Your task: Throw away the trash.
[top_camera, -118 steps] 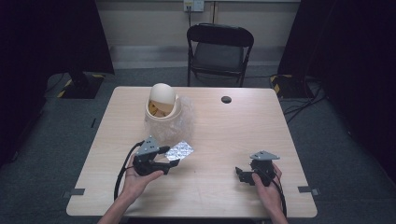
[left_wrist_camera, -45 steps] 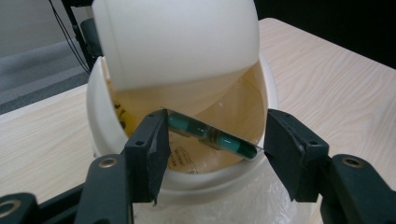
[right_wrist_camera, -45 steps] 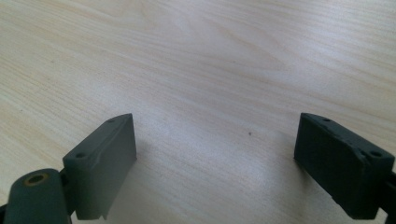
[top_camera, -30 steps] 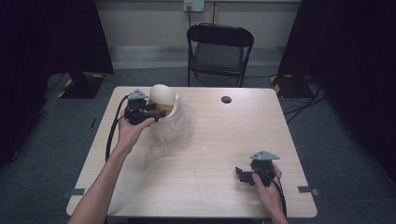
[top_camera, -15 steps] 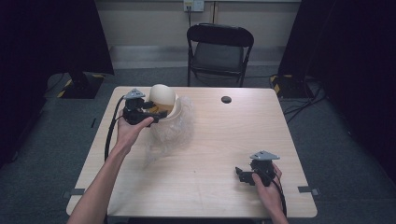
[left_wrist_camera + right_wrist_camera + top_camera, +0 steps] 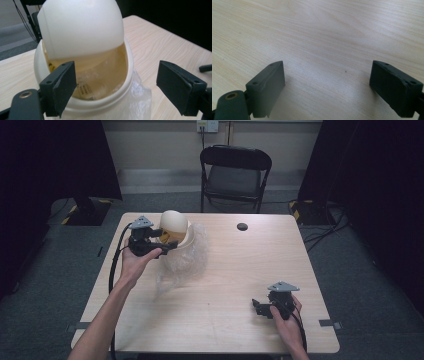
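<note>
A: Bin (image 6: 176, 232): cream, domed swing lid, standing at the far left of the table (image 6: 220, 320). A clear plastic liner (image 6: 187, 262) hangs out of it and spreads over the wood toward the person.

B: Lid state?

A: Tilted. In the left gripper view the dome (image 6: 80, 27) leans back and the mouth under it (image 6: 100, 75) is uncovered; crumpled liner and some printed packaging lie inside. What the packaging is I cannot tell.

B: Left gripper?

A: Left gripper (image 6: 167, 245) is held at the bin's mouth, on its left side in the high view. Jaws have just been opening and now stand well apart, nothing between the pads. The left jaw is in front of the rim in its own view; contact I cannot tell.

B: Right gripper?

A: Right gripper (image 6: 260, 307) is at the near right of the table, well apart from the bin. Jaws spread wide over bare wood (image 6: 324, 37), nothing held.

B: Smaller items?

A: One small black disc (image 6: 242, 226) near the far edge, right of the bin.
</note>
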The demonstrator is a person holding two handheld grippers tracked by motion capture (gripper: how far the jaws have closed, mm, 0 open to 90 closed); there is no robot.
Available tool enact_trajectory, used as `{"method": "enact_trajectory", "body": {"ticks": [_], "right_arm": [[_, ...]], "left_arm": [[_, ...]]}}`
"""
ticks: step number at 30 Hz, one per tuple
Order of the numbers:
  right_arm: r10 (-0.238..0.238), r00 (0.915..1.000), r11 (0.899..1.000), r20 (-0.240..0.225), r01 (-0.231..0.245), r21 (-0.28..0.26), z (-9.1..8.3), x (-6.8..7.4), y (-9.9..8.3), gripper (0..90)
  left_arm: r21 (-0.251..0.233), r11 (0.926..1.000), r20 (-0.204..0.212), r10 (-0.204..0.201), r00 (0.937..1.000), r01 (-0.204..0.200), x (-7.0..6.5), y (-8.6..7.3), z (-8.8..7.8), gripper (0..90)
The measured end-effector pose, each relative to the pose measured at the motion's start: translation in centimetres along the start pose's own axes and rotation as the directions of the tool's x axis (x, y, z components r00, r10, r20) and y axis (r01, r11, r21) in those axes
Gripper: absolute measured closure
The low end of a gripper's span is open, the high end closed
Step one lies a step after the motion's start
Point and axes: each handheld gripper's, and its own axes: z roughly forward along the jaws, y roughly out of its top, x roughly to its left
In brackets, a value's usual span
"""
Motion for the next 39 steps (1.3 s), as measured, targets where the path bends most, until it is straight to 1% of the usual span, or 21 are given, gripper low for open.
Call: {"method": "enact_trajectory", "body": {"ticks": [3, 4, 5, 8, 11, 12, 13, 14, 15, 18, 20, 22, 23, 25, 26, 27, 28, 32, 33, 37, 39], "right_arm": [[0.001, 1.0000, 1.000, 0.000, -0.001, 0.000, 0.0, 0.0, 0.0, 11.9], [0.001, 1.0000, 1.000, 0.000, -0.001, 0.000, 0.0, 0.0, 0.0, 11.9], [0.000, 1.0000, 1.000, 0.000, 0.000, 0.000, 0.0, 0.0, 0.0, 11.9], [0.000, 1.0000, 1.000, -0.001, 0.000, -0.001, 0.0, 0.0, 0.0, 11.9], [0.000, 1.0000, 1.000, -0.001, 0.000, -0.001, 0.0, 0.0, 0.0, 11.9], [0.000, 1.0000, 1.000, -0.001, 0.000, -0.001, 0.0, 0.0, 0.0, 11.9], [0.000, 1.0000, 1.000, -0.001, 0.000, -0.001, 0.0, 0.0, 0.0, 11.9], [0.000, 1.0000, 1.000, -0.001, 0.000, -0.001, 0.0, 0.0, 0.0, 11.9], [0.000, 1.0000, 1.000, 0.000, 0.000, 0.000, 0.0, 0.0, 0.0, 11.9], [0.000, 1.0000, 1.000, -0.001, 0.000, -0.001, 0.0, 0.0, 0.0, 11.9], [0.000, 1.0000, 1.000, -0.001, 0.000, -0.001, 0.0, 0.0, 0.0, 11.9], [0.000, 1.0000, 1.000, 0.000, 0.000, 0.000, 0.0, 0.0, 0.0, 11.9], [0.001, 1.0000, 1.000, 0.000, -0.001, 0.000, 0.0, 0.0, 0.0, 11.9], [0.000, 1.0000, 1.000, -0.001, 0.000, -0.001, 0.0, 0.0, 0.0, 11.9], [0.000, 1.0000, 1.000, -0.001, 0.000, -0.001, 0.0, 0.0, 0.0, 11.9], [0.000, 1.0000, 1.000, -0.001, 0.000, -0.001, 0.0, 0.0, 0.0, 11.9], [0.000, 1.0000, 1.000, -0.001, 0.000, -0.001, 0.0, 0.0, 0.0, 11.9], [0.001, 1.0000, 1.000, 0.000, -0.001, 0.000, 0.0, 0.0, 0.0, 11.9], [0.000, 1.0000, 1.000, -0.001, 0.000, -0.001, 0.0, 0.0, 0.0, 11.9], [0.000, 1.0000, 1.000, -0.001, 0.000, -0.001, 0.0, 0.0, 0.0, 11.9], [0.001, 1.0000, 1.000, -0.001, -0.001, -0.001, 0.0, 0.0, 0.0, 11.9]], "left_arm": [[-0.036, 0.9993, -0.006, 0.001, 1.0000, -0.001, -0.3, -0.3, -0.7, 16.4], [-0.036, 0.9993, -0.006, 0.001, 1.0000, -0.001, -0.3, -0.3, -0.7, 16.6], [-0.027, 0.9995, 0.001, -0.017, 0.9999, 0.017, -0.4, -0.5, -1.1, 16.9], [-0.008, 0.9997, -0.003, -0.021, 0.9998, 0.021, -0.5, -0.8, -1.7, 16.9], [-0.020, 0.9994, 0.002, -0.029, 0.9996, 0.029, -0.7, -1.2, -2.2, 16.9], [-0.025, 0.9995, -0.005, -0.018, 0.9998, 0.018, -0.8, -1.5, -2.7, 16.8], [-0.016, 0.9998, -0.005, -0.015, 0.9999, 0.015, -0.9, -1.7, -3.0, 16.7], [-0.016, 0.9998, -0.005, -0.015, 0.9999, 0.015, -0.9, -1.7, -3.0, 16.1], [-0.024, 0.9997, -0.008, -0.010, 0.9999, 0.009, -1.0, -2.1, -3.5, 16.1], [-0.042, 0.9983, -0.005, -0.039, 0.9992, 0.039, -1.1, -2.8, -4.2, 16.2], [-0.031, 0.9988, -0.001, -0.039, 0.9992, 0.039, -1.0, -3.0, -4.4, 16.2], [-0.034, 0.9983, -0.032, -0.049, 0.9983, 0.048, -1.2, -3.7, -4.8, 16.1], [-0.030, 0.9987, -0.034, -0.044, 0.9985, 0.043, -1.2, -4.0, -4.9, 16.0], [-0.026, 0.9979, -0.036, -0.060, 0.9976, 0.059, -1.1, -4.6, -5.2, 16.0], [-0.026, 0.9979, -0.036, -0.060, 0.9976, 0.059, -1.1, -4.6, -5.2, 15.9], [-0.024, 0.9969, -0.030, -0.076, 0.9967, 0.075, -1.2, -5.1, -5.5, 15.9], [-0.020, 0.9967, -0.022, -0.079, 0.9966, 0.078, -1.1, -5.4, -5.6, 15.9], [-0.013, 0.9974, -0.015, -0.072, 0.9973, 0.071, -1.3, -6.2, -6.0, 15.9], [-0.002, 0.9975, -0.021, -0.071, 0.9972, 0.071, -1.3, -6.8, -6.2, 15.9], [0.012, 0.9982, -0.039, -0.058, 0.9975, 0.059, -1.4, -7.6, -6.6, 16.0], [0.025, 0.9977, -0.046, -0.062, 0.9970, 0.063, -1.5, -8.6, -6.9, 16.0]]}}
